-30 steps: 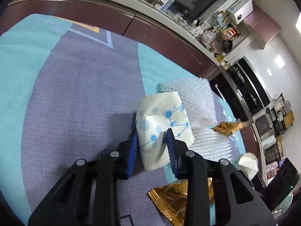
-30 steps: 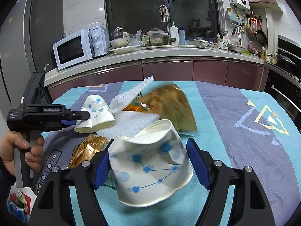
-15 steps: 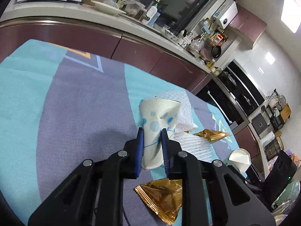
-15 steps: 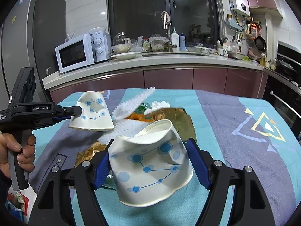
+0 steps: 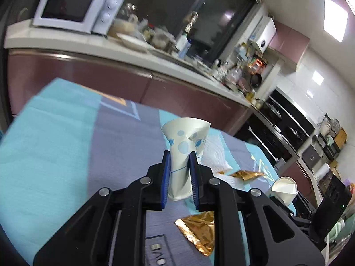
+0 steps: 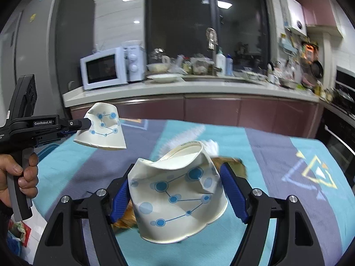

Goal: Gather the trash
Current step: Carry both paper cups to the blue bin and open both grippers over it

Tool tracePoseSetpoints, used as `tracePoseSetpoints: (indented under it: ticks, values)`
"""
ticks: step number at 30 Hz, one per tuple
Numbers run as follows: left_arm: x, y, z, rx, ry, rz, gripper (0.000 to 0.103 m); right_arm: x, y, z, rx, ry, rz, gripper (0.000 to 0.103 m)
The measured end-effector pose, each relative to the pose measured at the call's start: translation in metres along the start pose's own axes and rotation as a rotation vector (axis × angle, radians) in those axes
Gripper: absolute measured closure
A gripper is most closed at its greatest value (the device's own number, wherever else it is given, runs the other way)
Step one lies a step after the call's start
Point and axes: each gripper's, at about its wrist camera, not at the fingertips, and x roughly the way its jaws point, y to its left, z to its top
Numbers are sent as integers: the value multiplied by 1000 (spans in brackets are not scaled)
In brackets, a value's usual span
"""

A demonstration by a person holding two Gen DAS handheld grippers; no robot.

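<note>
My left gripper (image 5: 179, 173) is shut on a crumpled white paper cup with blue dots (image 5: 184, 146) and holds it above the table; this cup also shows in the right wrist view (image 6: 103, 130), gripped at its base. My right gripper (image 6: 177, 195) is shut on a second crushed paper cup (image 6: 175, 192), also lifted; this cup also shows in the left wrist view (image 5: 285, 187). White foam netting (image 5: 214, 155) and gold foil wrappers (image 5: 198, 231) (image 5: 244, 174) lie on the teal and purple tablecloth (image 5: 55, 159).
A kitchen counter (image 6: 188, 88) with a microwave (image 6: 111, 68), dishes and bottles runs behind the table. A fridge (image 6: 44, 51) stands at the left. An oven (image 6: 339, 124) is at the right. A foil wrapper (image 6: 230, 164) lies behind the right cup.
The left gripper closed tighter on its cup and lifted it off the table. The right gripper also rose with its cup, away from the pile.
</note>
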Motion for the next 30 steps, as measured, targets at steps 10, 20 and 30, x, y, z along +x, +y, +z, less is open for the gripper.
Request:
tracePoseSetpoints:
  ticks: [10, 20, 30]
  values:
    - [-131, 61, 31, -49, -214, 179, 86, 23, 94, 55, -146, -90, 232, 30]
    - [-247, 156, 46, -124, -339, 377, 86, 78, 234, 102, -250, -79, 512, 30]
    - [-301, 242, 33, -213, -350, 516, 86, 137, 355, 119, -311, 13, 654, 30]
